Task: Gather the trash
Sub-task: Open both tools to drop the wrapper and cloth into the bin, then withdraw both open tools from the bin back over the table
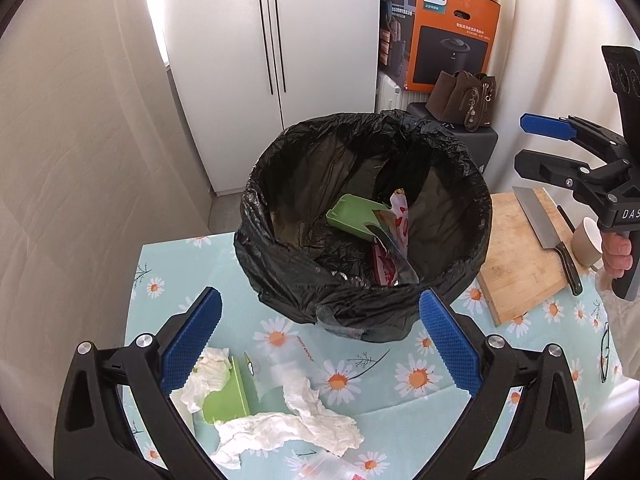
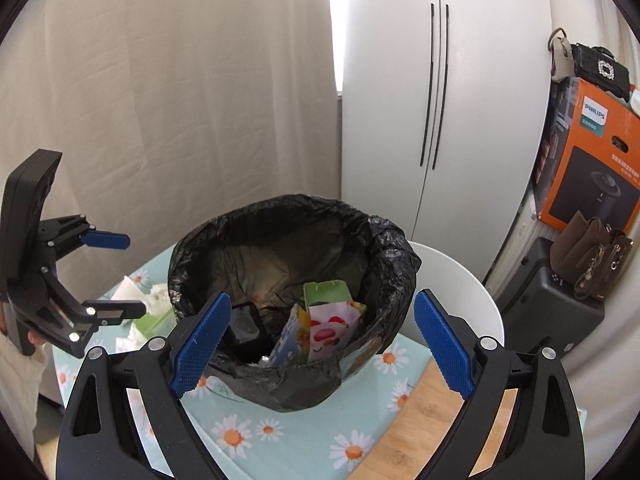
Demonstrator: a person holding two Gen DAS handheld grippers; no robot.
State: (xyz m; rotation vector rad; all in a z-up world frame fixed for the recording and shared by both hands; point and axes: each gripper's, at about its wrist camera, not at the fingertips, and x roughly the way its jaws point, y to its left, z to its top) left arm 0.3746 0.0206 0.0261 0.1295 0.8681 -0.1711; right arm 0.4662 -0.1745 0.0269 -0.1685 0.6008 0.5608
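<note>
A bin lined with a black bag stands on the daisy-print tablecloth. Inside lie a green carton and a colourful wrapper. My left gripper is open just in front of the bin, above crumpled white tissues, another green carton and clear plastic on the table. My right gripper is open and empty over the bin's near rim; the wrapper and green carton lie below it. Each gripper shows in the other's view: right, left.
A wooden cutting board with a cleaver lies right of the bin, with a paper cup and glasses nearby. A white chair back stands behind the bin. White cupboard, orange box and brown bag stand farther back.
</note>
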